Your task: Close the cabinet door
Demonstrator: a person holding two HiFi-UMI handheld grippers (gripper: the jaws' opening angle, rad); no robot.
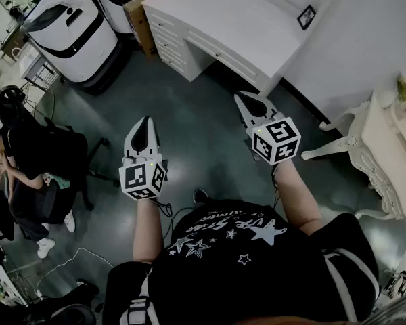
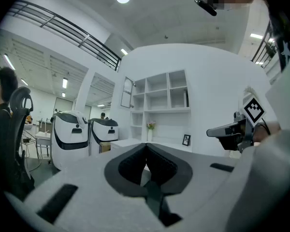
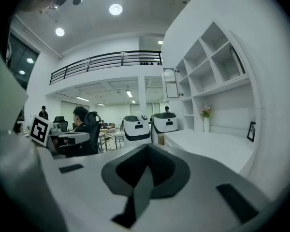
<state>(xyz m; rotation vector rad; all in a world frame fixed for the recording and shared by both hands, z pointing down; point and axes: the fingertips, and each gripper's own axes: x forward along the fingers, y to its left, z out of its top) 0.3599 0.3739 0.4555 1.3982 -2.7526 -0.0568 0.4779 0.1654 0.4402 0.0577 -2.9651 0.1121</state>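
The white shelf cabinet (image 2: 164, 98) stands against the far wall above a white desk (image 1: 237, 29). At its upper left corner a narrow framed cabinet door (image 3: 169, 82) hangs swung outward; the left gripper view shows the same cabinet door (image 2: 127, 92). Both grippers hover over the dark floor, well short of the cabinet. My left gripper (image 1: 143, 122) is shut with nothing in it, its jaws meeting at the tip (image 2: 146, 146). My right gripper (image 1: 240, 98) is likewise shut and empty, and is a little nearer the desk. Neither touches anything.
Two large white machines (image 1: 74, 26) stand left of the desk, with a cardboard box (image 1: 137, 15) between. An ornate white side table (image 1: 386, 147) is at the right. A person sits in an office chair (image 1: 51, 164) at the left. A small picture frame (image 1: 306, 17) rests on the desk.
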